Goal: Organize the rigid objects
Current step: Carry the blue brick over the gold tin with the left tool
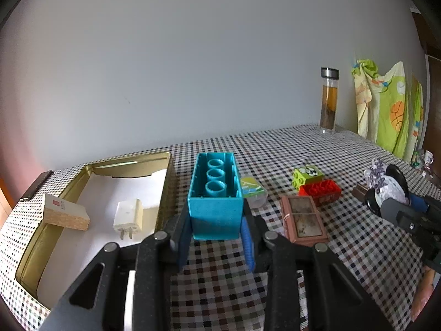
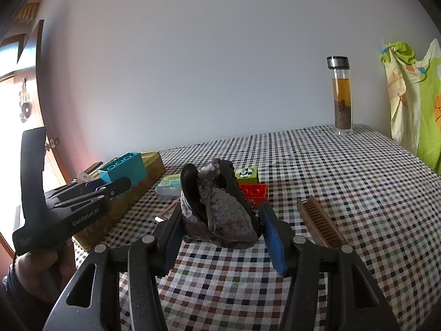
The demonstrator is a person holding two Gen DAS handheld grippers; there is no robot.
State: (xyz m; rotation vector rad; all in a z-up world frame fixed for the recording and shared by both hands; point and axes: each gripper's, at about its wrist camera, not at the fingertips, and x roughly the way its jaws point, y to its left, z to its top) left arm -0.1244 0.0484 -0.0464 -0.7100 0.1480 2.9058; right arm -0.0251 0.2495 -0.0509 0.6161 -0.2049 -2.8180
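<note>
the bench [image 1: 317,149] wears a small-checked cloth and runs back to a plain pale wall. at its left side lies an open gold tin [image 1: 91,171], white-lined, with a chipboard block [image 1: 66,215] propped on its near left rim and a white plug adapter [image 1: 128,218] lying inside it. far right, patterned green and yellow fabric [image 1: 391,104] hangs beyond the bench edge.

the left hand-held gripper [image 1: 217,237] pinches a large teal building brick [image 1: 215,212] by its near end, blue pads pressed on both sides; the brick is held off the cloth, hollow underside up, just right of the tin's right wall. the right hand-held gripper [image 2: 220,234] grips a black sequinned hair clip [image 2: 217,207], one finger against each side, above the middle of the bench; in the left wrist view the same clip [image 1: 386,184] shows at the far right.

a tall glass bottle [image 2: 341,96] with a metal cap and amber liquid stands upright at the far right, near the wall. a brown comb [image 2: 322,223] lies just right of the right hand-held gripper. a framed brown tile [image 1: 303,220] lies flat right of the brick. beyond it sit a red brick [image 1: 319,190] with a lime green brick [image 1: 307,176] touching its far left corner. a small clear case [image 1: 252,190] with a green label lies between the teal brick and those two.
</note>
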